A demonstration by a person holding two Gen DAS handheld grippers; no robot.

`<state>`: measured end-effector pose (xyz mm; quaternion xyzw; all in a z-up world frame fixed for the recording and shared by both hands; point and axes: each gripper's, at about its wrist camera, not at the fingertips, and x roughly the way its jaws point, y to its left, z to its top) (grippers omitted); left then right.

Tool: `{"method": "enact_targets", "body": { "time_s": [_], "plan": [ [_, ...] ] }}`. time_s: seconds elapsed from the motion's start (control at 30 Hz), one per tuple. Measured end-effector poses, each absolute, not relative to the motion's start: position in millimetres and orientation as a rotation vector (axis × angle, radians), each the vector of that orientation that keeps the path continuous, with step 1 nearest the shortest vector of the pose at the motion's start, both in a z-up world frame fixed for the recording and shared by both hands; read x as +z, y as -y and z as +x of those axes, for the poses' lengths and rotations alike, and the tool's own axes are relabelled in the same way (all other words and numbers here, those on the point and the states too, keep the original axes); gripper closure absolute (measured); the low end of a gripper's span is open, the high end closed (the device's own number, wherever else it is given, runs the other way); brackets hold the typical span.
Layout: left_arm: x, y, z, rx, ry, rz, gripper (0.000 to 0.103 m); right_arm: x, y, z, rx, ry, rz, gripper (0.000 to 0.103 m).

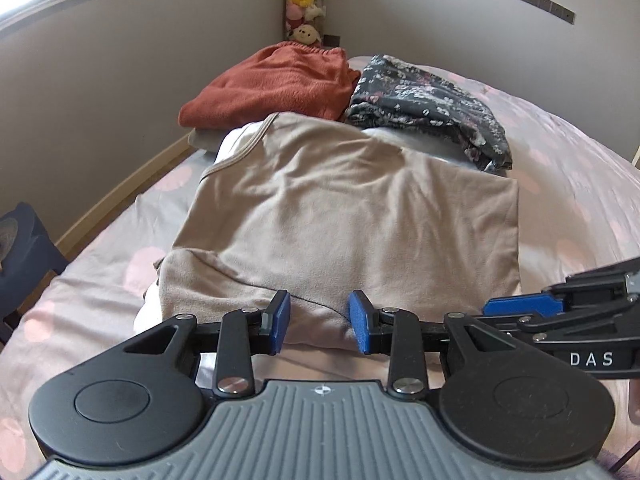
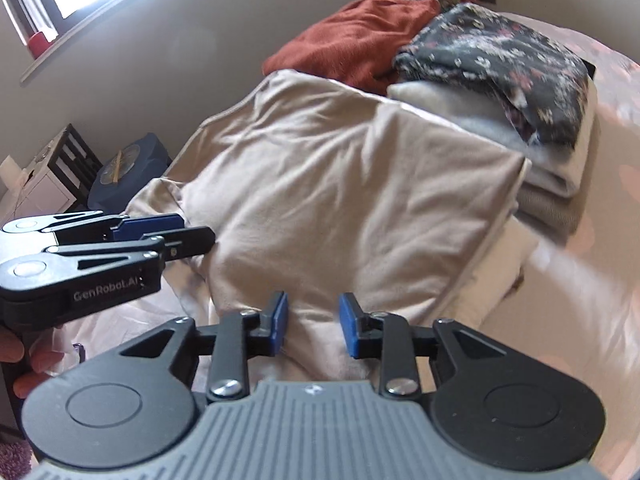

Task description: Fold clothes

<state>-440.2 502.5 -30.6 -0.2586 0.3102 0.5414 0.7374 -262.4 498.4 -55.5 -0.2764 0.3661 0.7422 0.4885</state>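
Beige jersey fills the middle of both my views: a folded beige garment (image 1: 352, 216) lying flat on the bed (image 1: 580, 184), its sheet pale pink with rosy dots. Its cloth is soft and lightly creased, with a bound neckline edge at the far left corner and something white showing under that edge.

My left wrist view shows, at far left, a dark blue stool (image 1: 24, 248) beside the bed, then a rust-red fleece (image 1: 276, 84) folded on a grey layer, then a dark floral garment (image 1: 428, 100), with a column of plush toys (image 1: 306, 4) in the room corner above. My right wrist view alone shows a red object on the window sill (image 2: 38, 44), a white cabinet (image 2: 40, 184) at left, and the stacked grey and cream folds (image 2: 552, 168) under the floral piece.

My left tool (image 1: 320, 316) stands partly open, its blue pads apart just above the garment's near edge, gripping nothing. My right tool (image 2: 313, 322) is likewise partly open over the near edge, empty; that view is blurred.

"DAS" reads on the right tool's side in the left view; "GenRobot.AI" on the left tool's side in the right view.
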Motion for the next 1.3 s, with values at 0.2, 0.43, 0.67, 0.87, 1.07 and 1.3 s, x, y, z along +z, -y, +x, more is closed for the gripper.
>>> {"method": "enact_targets", "body": {
  "time_s": [0.2,0.43,0.67,0.87,1.07,1.3],
  "plan": [
    [-13,-483,-439,1.232,-0.620,-0.570,0.071,-36,-480,-257,1.766,-0.914,-0.521,0.057],
    [-1,-442,-432,1.265,-0.570,-0.516,0.051,-19,-431,-267,1.698,-0.771,-0.443,0.044],
    [-2,-411,-430,1.365,-0.549,-0.476,0.035,-16,-393,-260,1.580,-0.766,-0.329,0.032],
    [-7,-392,-435,1.427,-0.523,-0.443,0.029,-26,-359,-268,1.529,-0.710,-0.289,0.027],
    [-14,-381,-435,1.460,-0.592,-0.405,0.029,-32,-339,-284,1.486,-0.607,-0.295,0.020],
    [-22,-368,-436,1.462,-0.603,-0.374,0.029,-40,-331,-288,1.474,-0.554,-0.260,0.017]
  ]
}}
